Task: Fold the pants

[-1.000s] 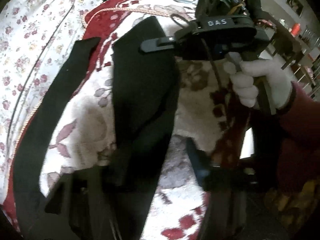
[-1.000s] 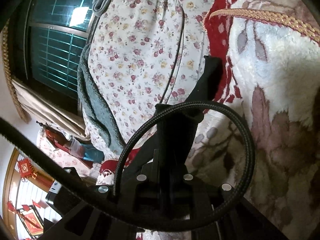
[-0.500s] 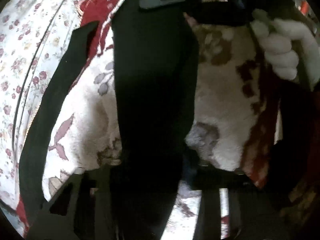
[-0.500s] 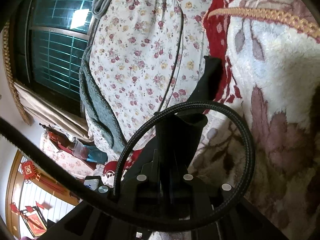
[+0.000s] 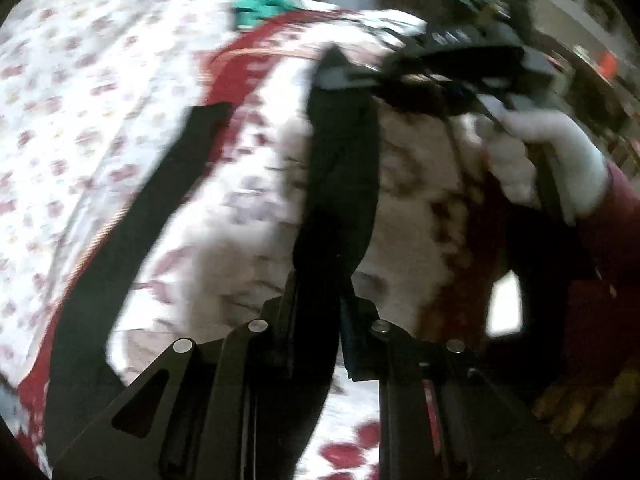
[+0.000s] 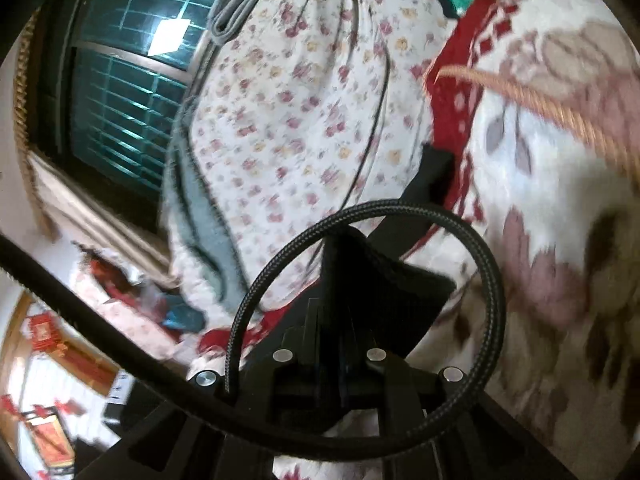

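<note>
Both grippers are clamped on the black pants (image 5: 340, 168): left gripper (image 5: 320, 292) closing, right gripper (image 6: 340, 300) fully clenched, above the fleece blanket (image 5: 420, 184).

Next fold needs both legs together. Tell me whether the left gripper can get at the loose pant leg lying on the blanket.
Probably not yet: the left gripper is closing with the other pant leg between its jaws. The loose pant leg lies uncovered on the blanket.

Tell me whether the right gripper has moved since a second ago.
Yes. In the left wrist view the right gripper, holding the pants, sits nearer the green cloth now.
</note>
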`<action>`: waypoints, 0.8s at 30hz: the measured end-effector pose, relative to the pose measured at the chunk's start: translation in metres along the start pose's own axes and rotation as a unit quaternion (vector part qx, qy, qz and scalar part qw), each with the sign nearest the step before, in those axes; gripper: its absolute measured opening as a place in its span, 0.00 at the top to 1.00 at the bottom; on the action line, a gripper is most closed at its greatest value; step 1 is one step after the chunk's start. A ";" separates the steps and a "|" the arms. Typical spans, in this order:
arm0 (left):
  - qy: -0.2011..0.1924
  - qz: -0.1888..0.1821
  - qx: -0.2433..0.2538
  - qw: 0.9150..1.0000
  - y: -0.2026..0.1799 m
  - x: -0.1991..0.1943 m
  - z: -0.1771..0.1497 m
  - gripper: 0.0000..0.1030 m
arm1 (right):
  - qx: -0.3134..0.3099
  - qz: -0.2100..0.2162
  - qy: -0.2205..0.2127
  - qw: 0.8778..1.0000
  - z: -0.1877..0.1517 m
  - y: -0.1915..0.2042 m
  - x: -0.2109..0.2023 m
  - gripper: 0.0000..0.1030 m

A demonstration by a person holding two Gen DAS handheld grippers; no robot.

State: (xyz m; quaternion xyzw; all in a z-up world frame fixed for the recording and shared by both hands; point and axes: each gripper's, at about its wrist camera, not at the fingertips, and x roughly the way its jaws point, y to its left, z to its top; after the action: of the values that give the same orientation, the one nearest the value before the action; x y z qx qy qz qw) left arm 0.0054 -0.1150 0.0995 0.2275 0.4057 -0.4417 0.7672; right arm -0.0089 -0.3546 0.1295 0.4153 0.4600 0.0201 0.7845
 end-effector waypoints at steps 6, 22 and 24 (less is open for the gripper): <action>0.061 0.050 -0.195 0.978 0.090 0.037 0.006 0.62 | 0.088 -0.044 0.105 0.990 0.037 -0.037 0.100 0.54; 0.004 0.059 -0.210 0.976 0.053 -0.001 -0.064 0.61 | 0.088 -0.050 0.068 0.992 -0.003 -0.085 0.104 0.58; 0.006 0.046 -0.233 0.971 0.058 0.005 -0.067 0.58 | 0.079 -0.041 0.053 0.995 -0.001 -0.084 0.109 0.76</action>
State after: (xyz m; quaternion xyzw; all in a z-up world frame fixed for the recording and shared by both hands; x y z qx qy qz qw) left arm 0.0285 -0.0411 0.0569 0.0636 0.4913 -0.2983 0.8159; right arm 0.0235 -0.3638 -0.0041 0.4546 0.5182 -0.0265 0.7240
